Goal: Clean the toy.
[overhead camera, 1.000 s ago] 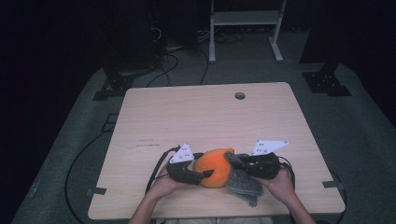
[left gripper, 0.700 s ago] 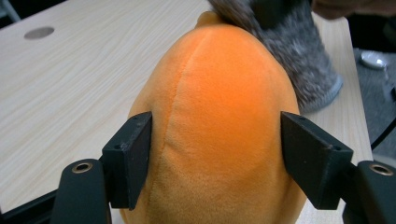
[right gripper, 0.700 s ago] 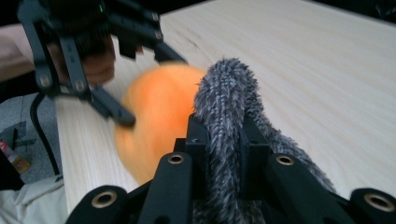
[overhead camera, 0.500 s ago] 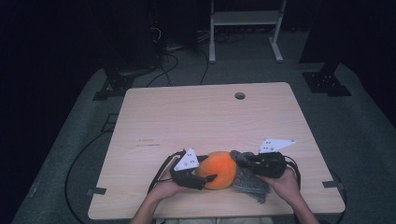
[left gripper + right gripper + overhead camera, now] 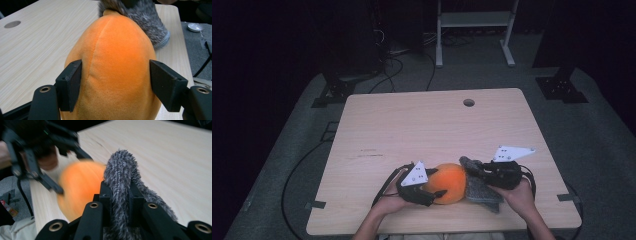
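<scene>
The orange plush ball (image 5: 448, 183) and the grey furry sock (image 5: 482, 187) touching it are seen at the near edge of the desk (image 5: 427, 125); both are judged soft, light and compressible. The ball is squeezed at its widest part by the left tongs (image 5: 115, 87), and a fold of sock is pinched by the nearly closed right tongs (image 5: 119, 202). Both tongs are held low and level, pointing inward toward each other.

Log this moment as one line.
left gripper: shut on round orange plush toy | right gripper: shut on fuzzy grey sock | wooden table
</scene>
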